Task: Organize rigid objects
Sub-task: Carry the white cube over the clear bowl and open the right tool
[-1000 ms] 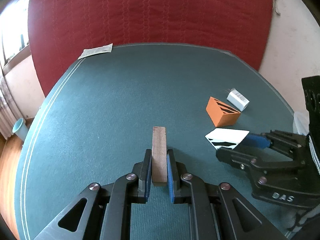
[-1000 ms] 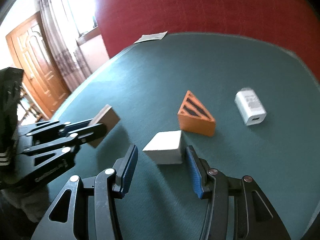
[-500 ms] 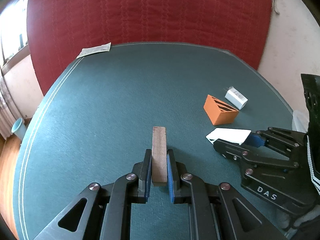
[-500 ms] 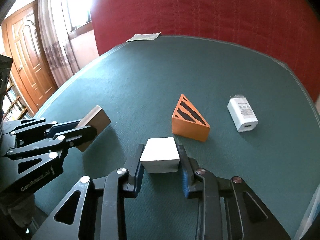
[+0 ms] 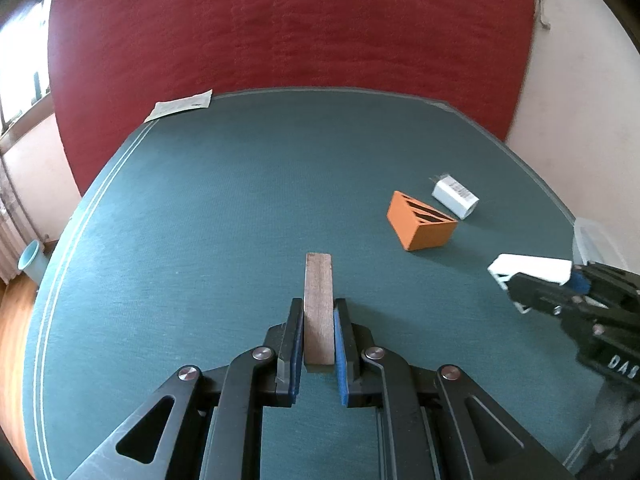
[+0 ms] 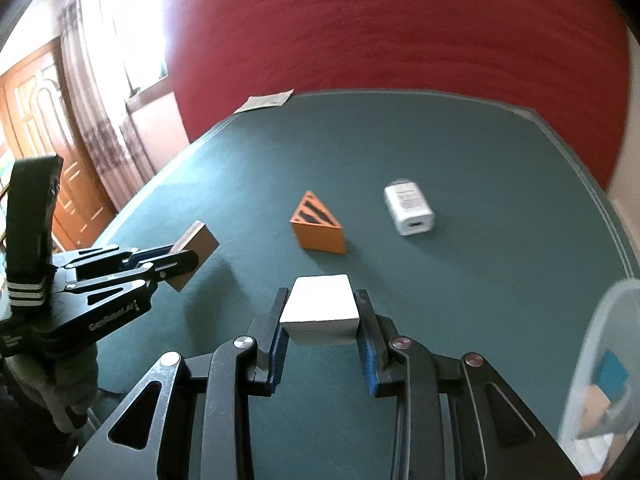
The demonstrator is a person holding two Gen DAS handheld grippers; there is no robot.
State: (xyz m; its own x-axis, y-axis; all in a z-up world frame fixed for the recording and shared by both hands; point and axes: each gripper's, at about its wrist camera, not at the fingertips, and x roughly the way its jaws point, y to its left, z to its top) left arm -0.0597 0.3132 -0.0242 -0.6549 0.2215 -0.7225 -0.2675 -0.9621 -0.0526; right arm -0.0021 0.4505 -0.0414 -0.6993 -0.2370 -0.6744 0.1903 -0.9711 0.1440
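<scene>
My left gripper (image 5: 318, 312) is shut on a brown wooden block (image 5: 318, 300), held on edge above the green table (image 5: 240, 208). From the right wrist view the same block (image 6: 196, 248) sticks out of the left gripper (image 6: 180, 260) at the left. A white wedge block (image 6: 320, 308) sits between the pads of my right gripper (image 6: 322, 312), lifted off the cloth. That wedge (image 5: 532, 268) also shows at the right edge of the left wrist view. An orange triangular block (image 6: 318, 230) and a white charger (image 6: 409, 208) lie on the table beyond.
A clear plastic bin (image 6: 600, 360) with several small items stands at the right table edge. A paper slip (image 5: 180, 105) lies at the far left corner. A red mattress (image 5: 280, 20) stands behind the table, and a wooden door (image 6: 40, 120) is at the left.
My right gripper closed on the white wedge, lifted it and carried it to the right, toward the bin. The left gripper kept still with the wooden block.
</scene>
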